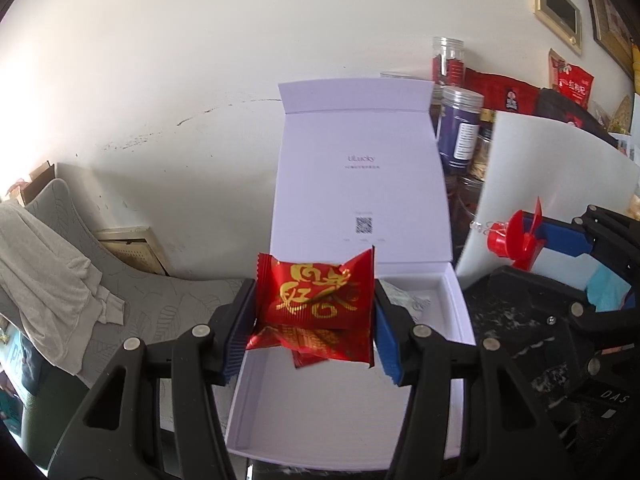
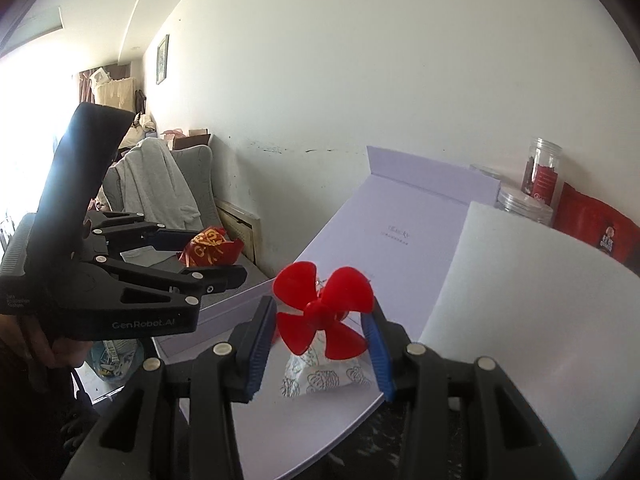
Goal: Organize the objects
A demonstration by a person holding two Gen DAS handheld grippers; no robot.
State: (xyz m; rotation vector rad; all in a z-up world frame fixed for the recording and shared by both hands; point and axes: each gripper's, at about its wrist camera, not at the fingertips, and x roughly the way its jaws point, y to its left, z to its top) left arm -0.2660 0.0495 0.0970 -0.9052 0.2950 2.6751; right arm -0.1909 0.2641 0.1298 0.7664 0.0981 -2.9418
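My left gripper (image 1: 315, 312) is shut on a red snack packet with gold print (image 1: 316, 294) and holds it above the open white box (image 1: 344, 420); a second red packet (image 1: 320, 346) shows just under it. The box lid (image 1: 360, 184) stands open behind. My right gripper (image 2: 320, 332) is shut on a red plastic fan propeller (image 2: 324, 316), held over the box near a white patterned packet (image 2: 320, 376). The right gripper (image 1: 560, 240) with the propeller (image 1: 516, 240) also shows in the left wrist view; the left gripper (image 2: 208, 256) and its packet (image 2: 210, 246) show in the right wrist view.
A white foam sheet (image 1: 552, 184) leans to the right of the box. Jars (image 1: 460, 128) and red bags (image 1: 504, 92) stand behind against the wall. A grey chair with a draped cloth (image 1: 52, 272) is at the left. The dark marble tabletop (image 1: 520, 320) lies right of the box.
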